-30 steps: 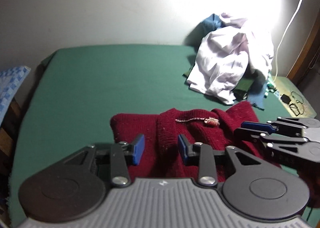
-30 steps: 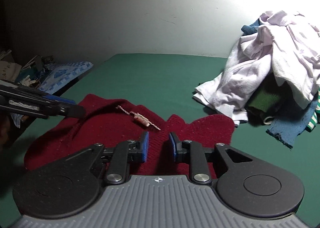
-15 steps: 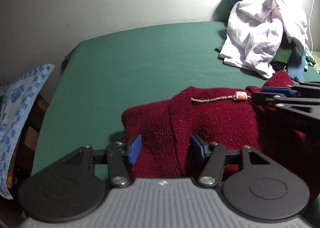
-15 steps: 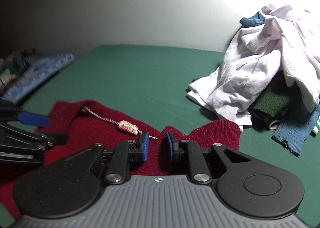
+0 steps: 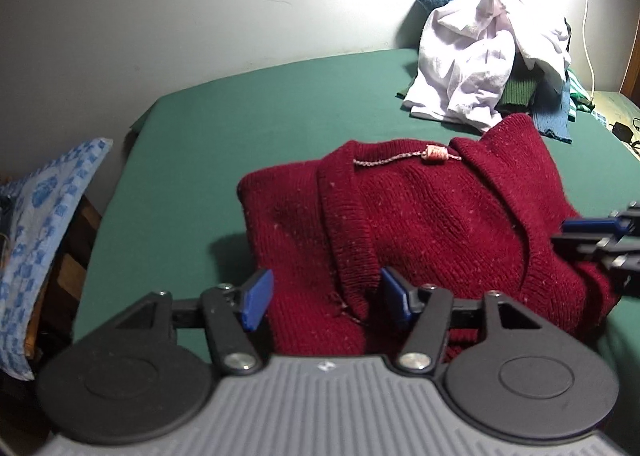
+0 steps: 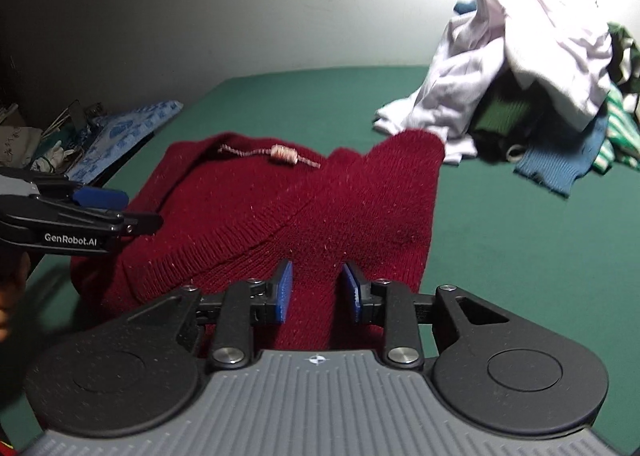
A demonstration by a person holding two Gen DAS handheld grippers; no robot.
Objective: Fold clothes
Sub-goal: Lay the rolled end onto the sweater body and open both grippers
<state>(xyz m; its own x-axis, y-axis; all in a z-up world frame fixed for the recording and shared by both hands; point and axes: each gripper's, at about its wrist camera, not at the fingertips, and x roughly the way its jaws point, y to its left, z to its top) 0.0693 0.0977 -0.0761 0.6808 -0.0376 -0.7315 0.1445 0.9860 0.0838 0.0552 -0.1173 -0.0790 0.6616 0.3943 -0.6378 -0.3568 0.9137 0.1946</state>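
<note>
Both claws have widened since a second ago. Left claw [image 5: 326, 298] and right claw [image 6: 316, 292] opening, unclamped, over the red sweater [image 5: 420, 215] bunched on the bed [image 5: 240, 127]. Best: grab matching hem corners.

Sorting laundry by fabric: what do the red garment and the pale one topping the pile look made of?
Red sweater: looks like a chunky wool or acrylic knit, matte, with visible ribbing and light lint flecks. Pale garment: seems a thin, smooth cotton-like cloth, creased into soft folds; the exact fibre cannot be told.
</note>
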